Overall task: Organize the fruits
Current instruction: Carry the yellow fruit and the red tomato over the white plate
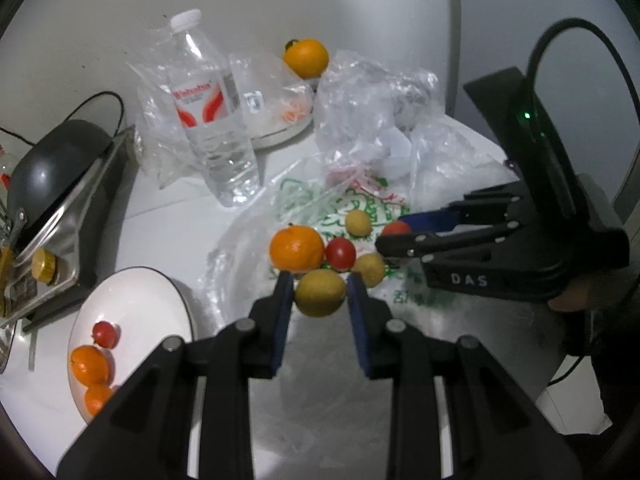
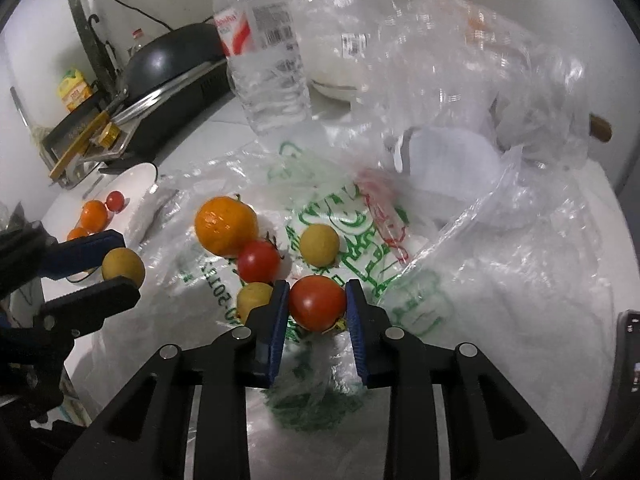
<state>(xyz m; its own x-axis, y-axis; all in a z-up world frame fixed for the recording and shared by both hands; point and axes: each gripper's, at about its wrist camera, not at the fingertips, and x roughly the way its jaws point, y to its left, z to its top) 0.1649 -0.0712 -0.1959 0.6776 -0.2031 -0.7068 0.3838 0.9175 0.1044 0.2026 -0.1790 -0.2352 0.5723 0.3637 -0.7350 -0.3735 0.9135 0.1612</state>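
Observation:
My left gripper (image 1: 318, 300) is shut on a yellow round fruit (image 1: 320, 292), held off the bag between the fruit pile and the white plate (image 1: 140, 304). In the right wrist view the left gripper (image 2: 124, 264) grips it at the left edge. My right gripper (image 2: 317, 306) is shut on a red tomato (image 2: 317, 307) low over the printed plastic bag (image 2: 360, 232); it also shows in the left wrist view (image 1: 394, 232). On the bag lie a mandarin (image 2: 226, 225), a second tomato (image 2: 258, 261) and two yellow fruits (image 2: 319, 245). The plate holds a small tomato (image 1: 106, 334) and two mandarins (image 1: 90, 364).
A water bottle (image 1: 216, 120) stands behind the pile. Crumpled clear bags (image 1: 380, 96) fill the back right. An orange (image 1: 306, 58) sits on a covered white dish at the back. A dark pan (image 1: 52, 164) on a stove flanks the left.

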